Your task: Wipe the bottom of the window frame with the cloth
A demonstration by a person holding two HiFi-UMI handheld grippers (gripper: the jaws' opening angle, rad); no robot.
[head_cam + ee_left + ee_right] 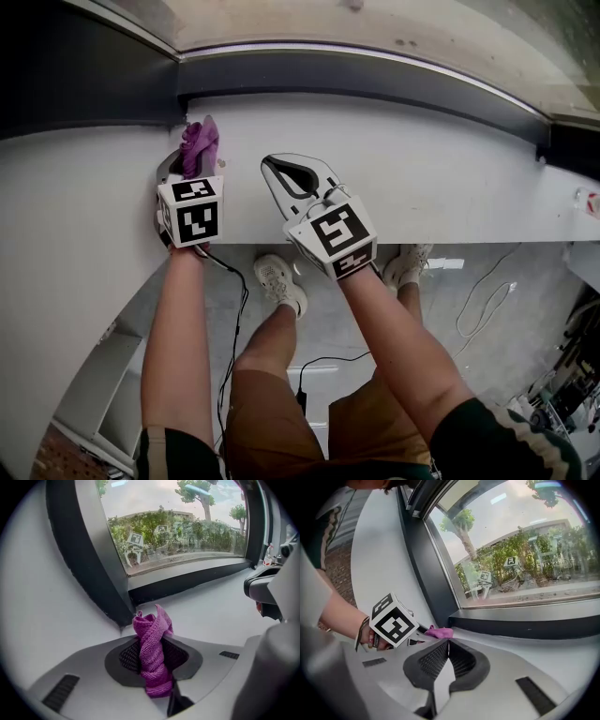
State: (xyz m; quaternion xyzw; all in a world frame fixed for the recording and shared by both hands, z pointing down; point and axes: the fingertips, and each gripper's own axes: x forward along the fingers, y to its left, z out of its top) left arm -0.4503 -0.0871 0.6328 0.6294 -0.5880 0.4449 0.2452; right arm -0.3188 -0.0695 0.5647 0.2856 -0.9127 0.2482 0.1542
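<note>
A purple cloth (200, 145) is pinched upright in my left gripper (190, 161), which is shut on it over the white sill near the window's left corner. In the left gripper view the cloth (152, 653) rises twisted between the dark pads, its tip just short of the dark bottom frame (187, 581). My right gripper (292, 174) hovers over the sill to the right of the left one, jaws closed with nothing between them (448, 644). From the right gripper view the cloth (439, 632) shows beside the left gripper's marker cube (392, 620).
The white sill (441, 178) runs right to a dark frame end (562, 145). The dark bottom frame (375, 84) curves along the glass. Below lie the floor, cables (483, 300) and the person's shoes (277, 281).
</note>
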